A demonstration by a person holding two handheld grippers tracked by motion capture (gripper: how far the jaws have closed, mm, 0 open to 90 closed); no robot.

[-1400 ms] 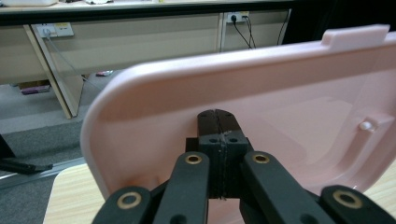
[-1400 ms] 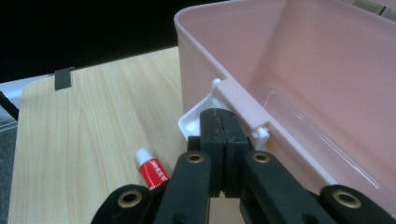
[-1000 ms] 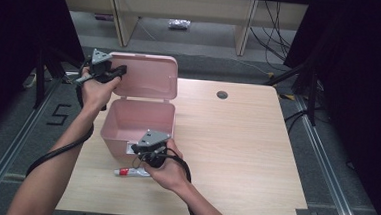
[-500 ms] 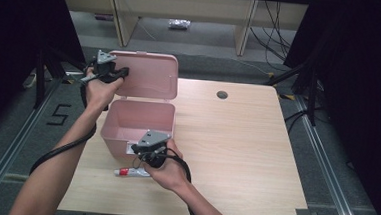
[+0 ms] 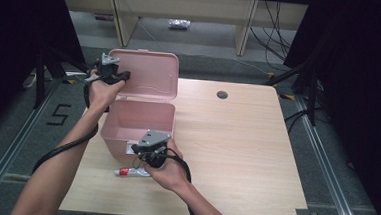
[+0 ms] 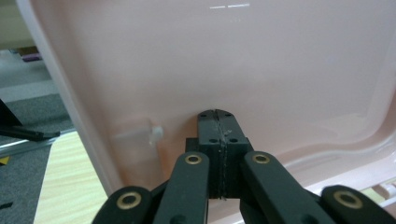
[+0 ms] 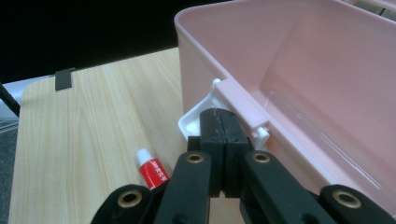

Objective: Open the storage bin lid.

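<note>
The pink storage box (image 5: 137, 122) is set on the desk (image 5: 236, 140), its lid (image 5: 148, 75) raised. The left gripper (image 6: 217, 116), fingers clenched empty, is pressed against the lid; the right gripper (image 7: 218, 116), likewise clenched, is held at the white front latch (image 7: 196, 122), beside a red-and-white tube (image 7: 152, 170).

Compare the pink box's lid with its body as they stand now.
The lid stands raised and tilted back behind the box; the body sits flat on the table. The lid is a shallow panel; the body is a deep open tub. The left claw is at the lid, the right claw at the body's front latch. Both are pink plastic.
</note>
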